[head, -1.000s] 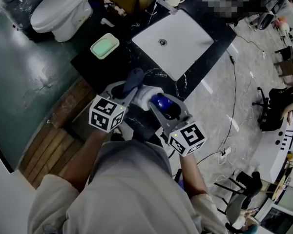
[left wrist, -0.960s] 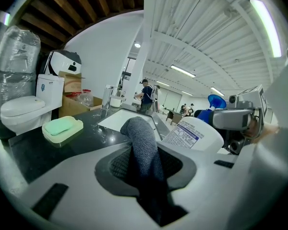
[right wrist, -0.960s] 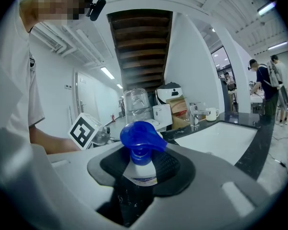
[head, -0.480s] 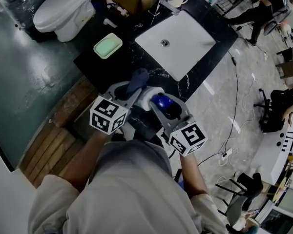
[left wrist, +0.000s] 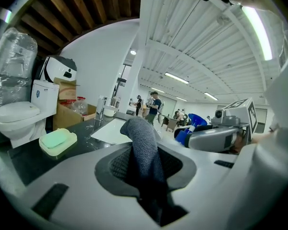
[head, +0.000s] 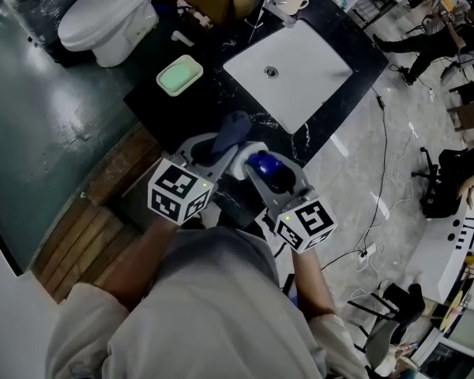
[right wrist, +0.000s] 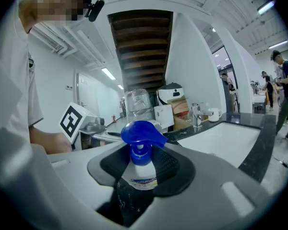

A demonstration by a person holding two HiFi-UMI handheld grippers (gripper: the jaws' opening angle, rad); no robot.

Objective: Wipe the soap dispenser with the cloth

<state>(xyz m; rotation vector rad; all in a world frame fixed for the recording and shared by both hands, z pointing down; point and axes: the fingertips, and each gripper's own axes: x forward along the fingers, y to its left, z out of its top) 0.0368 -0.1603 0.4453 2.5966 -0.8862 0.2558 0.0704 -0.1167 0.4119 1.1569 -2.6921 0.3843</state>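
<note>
Worktop: a black, white-veined stone countertop (head: 213, 101) lay ahead of the person, and nothing belonging to the task rested on it.
Basin: a white rectangular sink (head: 320, 54) was set into the countertop, well apart from both tools.
Right gripper (right wrist: 137, 186): its jaws stood fairly wide and were clamped on the body of the soap dispenser, which it held upright off the counter, close in front of the person.
Left gripper (left wrist: 146, 171): its jaws were closed on the lower end of the cloth, and the free end stood up above them.
Soap dispenser (right wrist: 140, 157): a pale plastic bottle with a bright blue pump head, seated between the right jaws with the head clear above them.
Cloth (left wrist: 143, 143): a dark blue-grey knitted rag, just beside the dispenser on its left; no view confirmed contact.
Soap dish (head: 179, 75): a pale green tray on the counter to the left of the sink, not involved.
Step in hand: judged to be the approach, with the cloth being brought to the bottle and no wiping stroke yet evident.
Next move: it would call for the cloth's free end to be pressed against the bottle's side and drawn along it while the right grip stayed firm.
Change: against the earlier head views, the cloth stood slightly higher and nearer the pump head; the right gripper and dispenser were unmoved.
</note>
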